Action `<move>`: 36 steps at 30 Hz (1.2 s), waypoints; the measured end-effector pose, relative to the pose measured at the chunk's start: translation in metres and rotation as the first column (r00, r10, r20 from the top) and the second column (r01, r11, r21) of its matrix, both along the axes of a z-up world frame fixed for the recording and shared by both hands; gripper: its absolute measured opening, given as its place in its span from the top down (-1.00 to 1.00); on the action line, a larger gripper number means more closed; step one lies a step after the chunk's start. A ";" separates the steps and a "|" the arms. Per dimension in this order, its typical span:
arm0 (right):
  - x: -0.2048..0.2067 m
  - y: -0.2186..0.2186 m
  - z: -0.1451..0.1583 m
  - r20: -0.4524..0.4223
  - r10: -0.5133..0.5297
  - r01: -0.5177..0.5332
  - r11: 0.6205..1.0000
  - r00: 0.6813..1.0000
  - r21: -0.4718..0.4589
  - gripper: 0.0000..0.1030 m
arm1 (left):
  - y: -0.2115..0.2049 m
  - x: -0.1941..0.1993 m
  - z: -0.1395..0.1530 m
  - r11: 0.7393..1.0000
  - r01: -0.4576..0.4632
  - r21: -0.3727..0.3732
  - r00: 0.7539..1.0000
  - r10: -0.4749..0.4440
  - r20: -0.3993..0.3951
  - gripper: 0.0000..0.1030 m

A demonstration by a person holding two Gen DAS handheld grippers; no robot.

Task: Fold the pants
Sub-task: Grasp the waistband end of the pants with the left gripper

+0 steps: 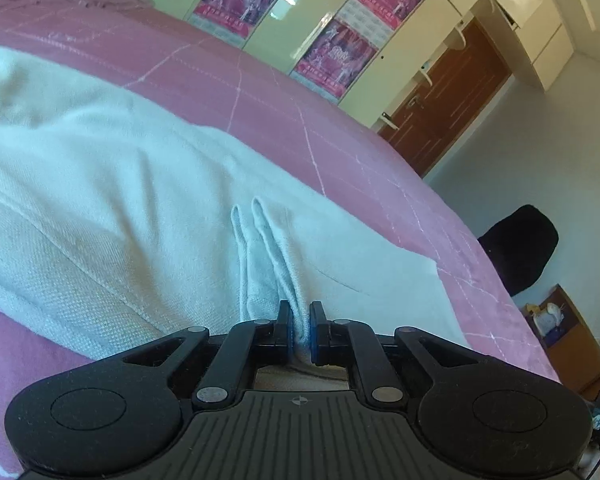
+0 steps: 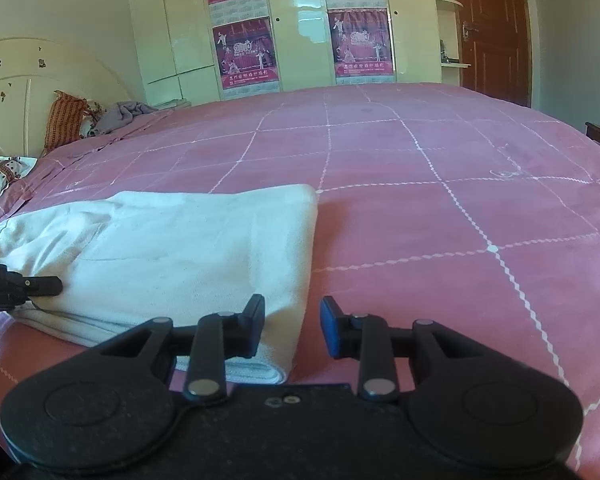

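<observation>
The white pants (image 2: 172, 248) lay folded in flat layers on the pink checked bedspread (image 2: 420, 200), near its front edge. The left gripper (image 1: 299, 334) had its jaws clamped on a raised pleat of the cloth. The right gripper (image 2: 292, 328) hung with jaws partly apart over the folded corner, not pinching it.

- The left gripper (image 1: 299, 330), black with blue pads, has its jaws drawn nearly together, pinching a raised fold of the white cotton pants (image 1: 112, 184); it points toward twelve o'clock in its own view, tilted downward.
- The right gripper (image 2: 292, 326), same black build, holds its jaws partly apart, the pads pressing nothing; its left finger (image 2: 254, 320) overlaps the pants' edge.
</observation>
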State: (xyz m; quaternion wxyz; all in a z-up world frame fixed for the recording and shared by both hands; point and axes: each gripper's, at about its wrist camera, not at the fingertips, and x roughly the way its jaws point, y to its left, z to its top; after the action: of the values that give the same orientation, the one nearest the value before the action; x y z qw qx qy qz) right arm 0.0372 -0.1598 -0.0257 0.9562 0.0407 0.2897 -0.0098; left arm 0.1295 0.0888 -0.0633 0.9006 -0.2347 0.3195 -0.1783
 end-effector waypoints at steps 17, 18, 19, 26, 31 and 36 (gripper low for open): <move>-0.002 -0.006 -0.001 0.008 -0.008 0.007 0.999 1.000 0.032 0.29 | 0.149 -0.051 0.036 0.878 -0.441 -0.186 0.892 0.451 0.013 -0.67; -0.002 -0.005 -0.001 0.008 -0.005 0.005 1.000 1.000 0.028 0.29 | 0.167 -0.052 0.027 0.839 -0.492 -0.234 0.866 0.500 -0.027 -0.67; -0.002 -0.004 -0.001 0.008 -0.004 0.003 1.000 1.000 0.023 0.27 | 0.184 -0.054 0.014 0.795 -0.538 -0.281 0.838 0.540 -0.076 -0.67; -0.002 0.004 -0.003 0.002 0.001 -0.001 1.000 1.000 -0.020 0.24 | 0.228 -0.030 -0.053 0.576 -0.644 -0.504 0.760 0.556 -0.336 -0.67; 0.000 0.002 -0.005 -0.007 -0.007 0.007 1.000 1.000 -0.010 0.20 | 0.235 0.003 -0.062 0.654 -0.587 -0.478 0.807 0.521 -0.279 -0.67; 0.002 -0.014 -0.002 0.001 -0.079 0.079 0.996 0.997 0.035 0.17 | 0.240 0.021 -0.057 0.717 -0.524 -0.459 0.850 0.473 -0.230 -0.65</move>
State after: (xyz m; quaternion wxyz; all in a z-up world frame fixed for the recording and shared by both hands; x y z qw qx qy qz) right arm 0.0392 -0.1739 -0.0273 0.9545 0.0688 0.2869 -0.0427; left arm 0.1501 0.3285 -0.1205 0.8045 -0.5480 0.2291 0.0051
